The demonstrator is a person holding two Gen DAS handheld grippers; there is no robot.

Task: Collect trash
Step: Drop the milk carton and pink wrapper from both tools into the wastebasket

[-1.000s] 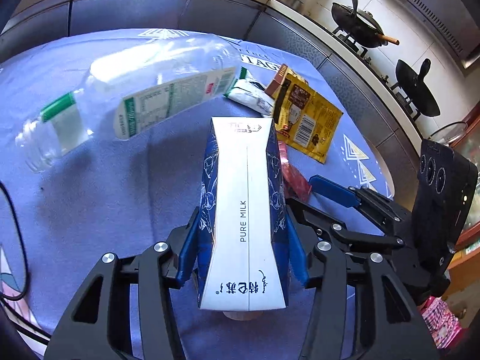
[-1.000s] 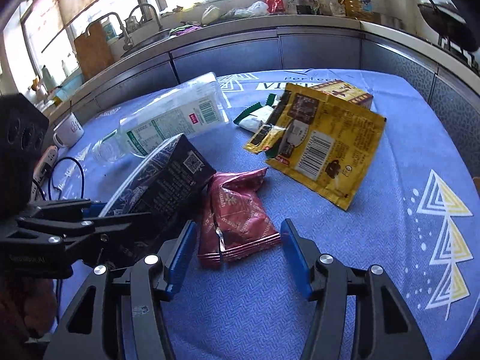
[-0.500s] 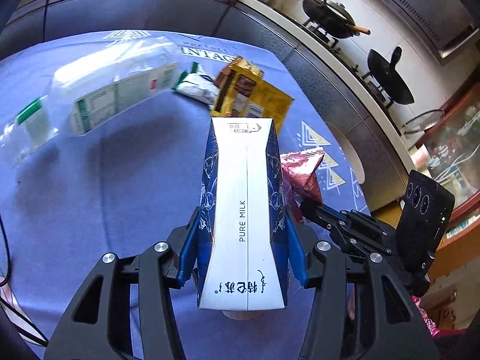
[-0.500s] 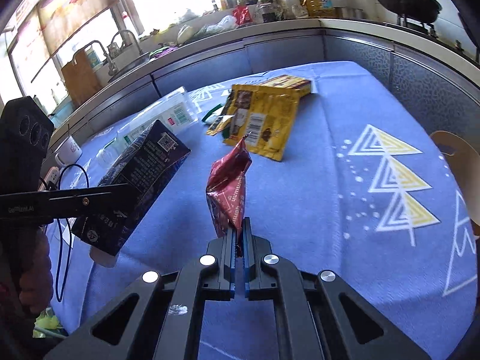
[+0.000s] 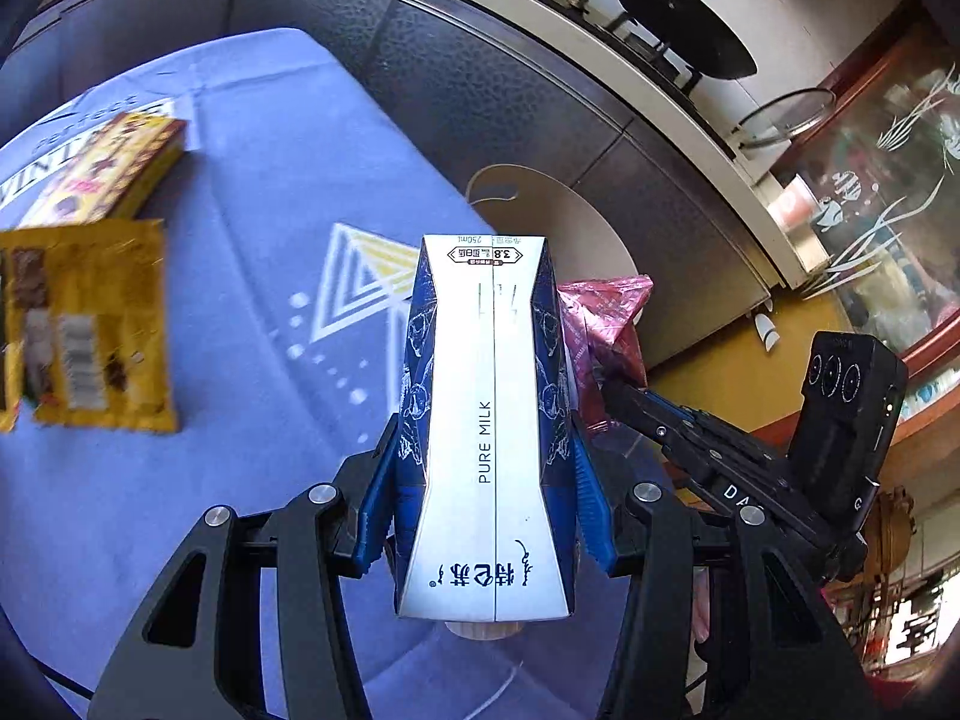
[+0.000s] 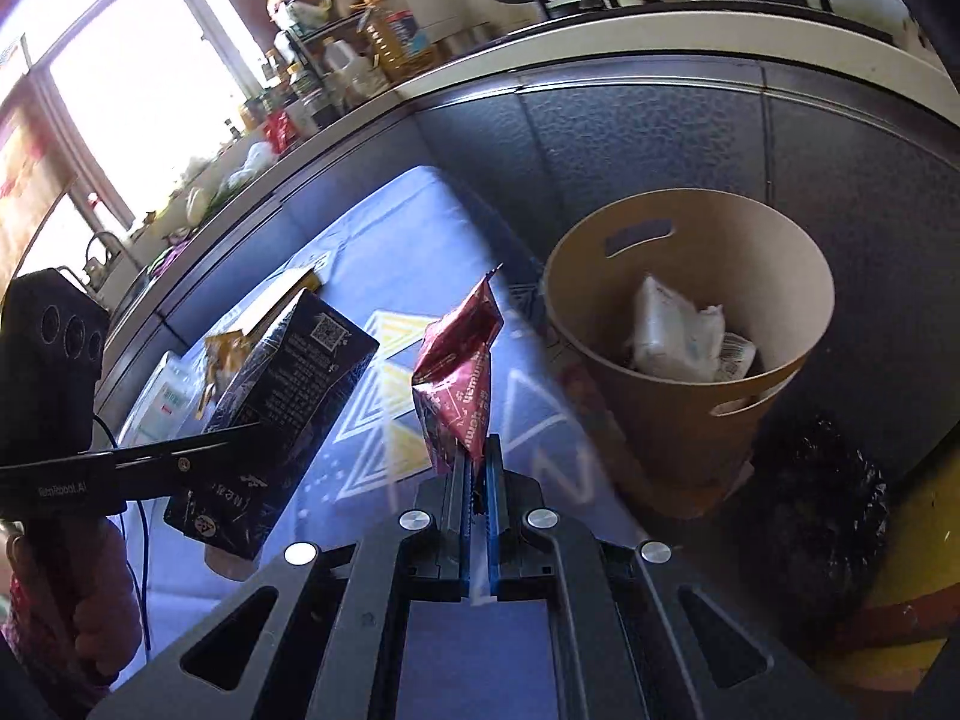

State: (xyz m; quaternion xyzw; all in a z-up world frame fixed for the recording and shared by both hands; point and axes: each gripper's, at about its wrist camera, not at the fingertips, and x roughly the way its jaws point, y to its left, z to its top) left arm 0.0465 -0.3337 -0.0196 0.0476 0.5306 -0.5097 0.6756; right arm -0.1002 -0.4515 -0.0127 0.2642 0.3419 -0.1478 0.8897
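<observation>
1. Left wrist view, from the left: a yellow foil snack packet (image 5: 84,324) lies flat on the blue-clothed table (image 5: 252,180).
2. The left gripper (image 5: 486,480) has its jaws clamped on a blue and white milk carton (image 5: 486,420).
3. Right wrist view: the right gripper (image 6: 477,474) jaws are pressed together on a crumpled red foil wrapper (image 6: 459,372), held in the air above the table.
4. Further right stands a round tan paper bin (image 6: 690,420) containing white trash (image 6: 678,336).

You are working at a table under a blue patterned cloth (image 5: 252,192), with grey cabinet fronts (image 6: 648,138) curving behind it. Daylight is pouring through the window (image 6: 120,96), and dark pans (image 5: 684,30) are sitting on the stove.
</observation>
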